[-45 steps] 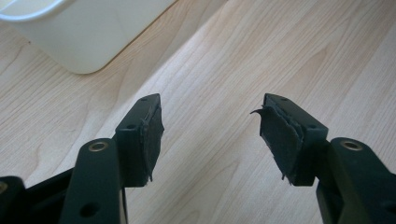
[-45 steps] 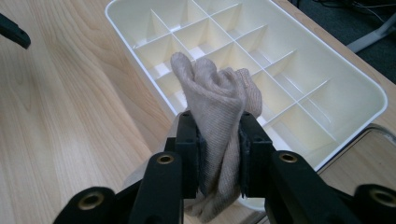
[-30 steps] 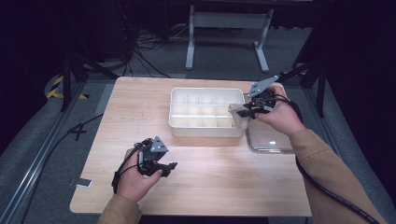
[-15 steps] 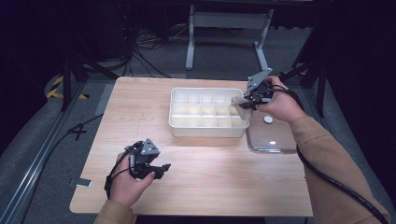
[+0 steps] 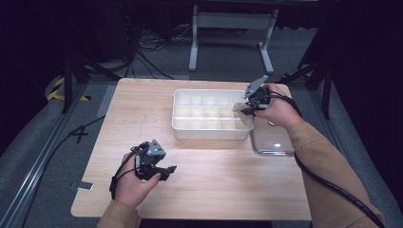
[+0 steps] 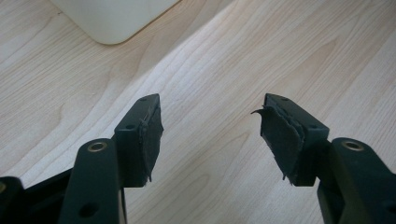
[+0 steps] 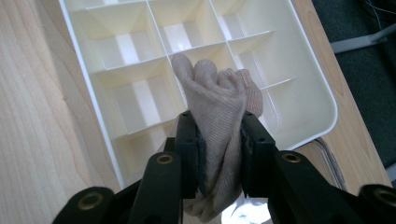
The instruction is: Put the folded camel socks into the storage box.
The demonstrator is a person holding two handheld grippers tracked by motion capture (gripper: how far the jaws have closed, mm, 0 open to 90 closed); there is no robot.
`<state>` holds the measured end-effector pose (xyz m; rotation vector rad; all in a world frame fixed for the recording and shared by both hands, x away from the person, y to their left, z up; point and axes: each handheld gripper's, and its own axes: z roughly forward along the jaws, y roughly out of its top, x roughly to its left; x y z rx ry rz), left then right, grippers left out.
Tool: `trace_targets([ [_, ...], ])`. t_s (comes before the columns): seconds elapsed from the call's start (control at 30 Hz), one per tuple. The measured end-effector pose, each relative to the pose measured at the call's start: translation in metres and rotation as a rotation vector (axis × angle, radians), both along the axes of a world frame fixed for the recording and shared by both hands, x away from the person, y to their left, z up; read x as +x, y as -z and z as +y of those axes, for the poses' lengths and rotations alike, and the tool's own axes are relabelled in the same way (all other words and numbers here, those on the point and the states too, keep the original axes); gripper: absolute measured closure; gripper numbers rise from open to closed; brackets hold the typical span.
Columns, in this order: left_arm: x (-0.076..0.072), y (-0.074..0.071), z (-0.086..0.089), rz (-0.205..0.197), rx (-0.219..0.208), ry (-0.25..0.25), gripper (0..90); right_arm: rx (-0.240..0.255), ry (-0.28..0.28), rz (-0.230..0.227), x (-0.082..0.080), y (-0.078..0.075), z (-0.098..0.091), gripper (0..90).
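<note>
The right gripper [image 7: 218, 140] pinches a bunched beige knitted cloth [image 7: 217, 100] just above the right end of the white plastic divided tray [image 5: 180, 128], probably its near-right compartments, while the left gripper [image 6: 210, 135], jaws spread and empty, rests on the pale wooden table [image 5: 228, 185] well off to the near left

The beige cloth [image 7: 215, 112] is hiding part of the white tray [image 7: 322, 100], and the picture's bottom edge is cutting the cloth off.

Left claw [image 6: 210, 135] agape, right claw [image 7: 218, 154] clamped
</note>
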<state>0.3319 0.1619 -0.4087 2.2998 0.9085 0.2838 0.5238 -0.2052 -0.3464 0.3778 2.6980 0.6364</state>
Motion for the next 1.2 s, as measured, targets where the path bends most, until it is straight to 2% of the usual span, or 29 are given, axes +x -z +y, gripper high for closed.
trace_targets([
  [0.43,0.004,0.001,-0.005,0.006,0.0,0.014,39.6,-0.019,0.027,0.049,-0.001,0.03,0.007,71.8],
  [0.57,0.004,0.001,-0.006,0.011,-0.005,0.008,39.5,-0.029,0.04,0.074,-0.001,0.036,0.007,71.6],
  [0.6,0.005,0.001,-0.006,0.006,-0.004,0.016,39.6,-0.031,0.047,0.093,-0.001,0.038,0.007,71.6],
  [0.67,0.005,0.001,-0.006,0.009,0.001,0.022,39.6,-0.028,0.05,0.102,-0.001,0.04,0.007,71.5],
  [0.8,0.005,0.003,-0.008,0.004,0.007,0.019,39.5,-0.029,0.088,0.145,0.0,0.045,0.007,72.1],
  [1.2,0.005,0.003,-0.008,0.008,0.002,0.018,39.5,-0.128,0.111,0.206,0.001,0.059,0.015,72.6],
])
